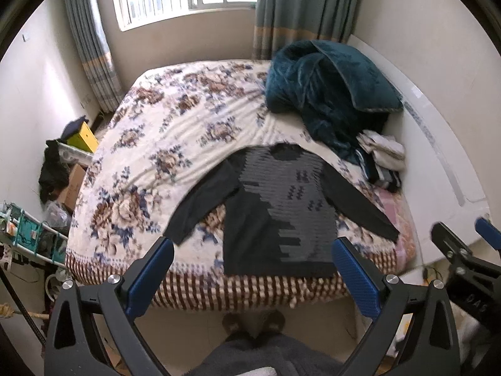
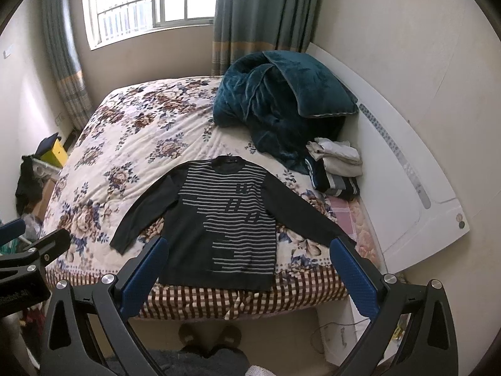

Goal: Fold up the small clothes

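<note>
A dark sweater (image 2: 219, 219) with pale horizontal stripes lies flat and face-up at the near edge of a bed (image 2: 131, 131) covered in a floral quilt, both sleeves spread out to the sides and the hem reaching the checked border. The left gripper (image 1: 252, 250) hangs above the near edge of the bed with its blue-padded fingers (image 1: 150, 275) spread wide, holding nothing and clear of the cloth. The right gripper (image 2: 250, 250) is held likewise, its fingers (image 2: 353, 279) wide apart and empty, framing the sweater's lower half from above. To the far right of the sweater, a crumpled teal blanket (image 2: 275, 100) is heaped against the white headboard (image 2: 407, 163), and just near it sits a small stack of folded clothes (image 2: 335, 169), light pieces on top of dark ones. A window (image 2: 141, 3) with grey-green curtains (image 2: 260, 12) lights the far wall. A pair of slippers (image 2: 209, 335) rests on the floor below the bed's near edge.
</note>
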`<action>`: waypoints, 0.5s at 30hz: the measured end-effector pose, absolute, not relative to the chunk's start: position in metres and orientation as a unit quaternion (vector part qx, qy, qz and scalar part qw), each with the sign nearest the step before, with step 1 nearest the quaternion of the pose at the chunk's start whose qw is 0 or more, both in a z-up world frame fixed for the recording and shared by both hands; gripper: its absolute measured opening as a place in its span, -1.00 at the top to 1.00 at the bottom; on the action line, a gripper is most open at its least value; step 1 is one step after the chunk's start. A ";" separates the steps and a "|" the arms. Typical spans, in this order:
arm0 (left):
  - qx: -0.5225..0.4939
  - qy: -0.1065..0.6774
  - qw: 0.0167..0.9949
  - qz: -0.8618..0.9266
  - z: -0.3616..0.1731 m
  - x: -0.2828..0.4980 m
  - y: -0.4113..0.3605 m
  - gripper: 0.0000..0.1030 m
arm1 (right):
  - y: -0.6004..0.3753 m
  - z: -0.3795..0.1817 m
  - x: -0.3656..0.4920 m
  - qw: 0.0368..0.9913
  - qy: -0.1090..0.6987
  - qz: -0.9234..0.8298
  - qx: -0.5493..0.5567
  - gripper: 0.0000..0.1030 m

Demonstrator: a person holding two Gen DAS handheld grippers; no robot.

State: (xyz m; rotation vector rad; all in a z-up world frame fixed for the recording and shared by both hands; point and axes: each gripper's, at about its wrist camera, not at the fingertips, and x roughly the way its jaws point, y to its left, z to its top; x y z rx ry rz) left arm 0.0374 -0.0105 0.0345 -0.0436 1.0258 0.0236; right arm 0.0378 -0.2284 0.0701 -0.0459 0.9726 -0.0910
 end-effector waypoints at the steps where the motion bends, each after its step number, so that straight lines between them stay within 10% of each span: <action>1: -0.018 0.491 0.871 0.017 0.026 0.045 -0.008 -1.00 | -0.232 0.066 0.043 0.882 0.469 -0.051 -0.018 -1.00; 15: 0.027 0.526 0.850 0.009 -0.123 0.183 -0.068 -1.00 | -0.382 -0.143 0.153 0.818 0.507 -0.236 0.133 -1.00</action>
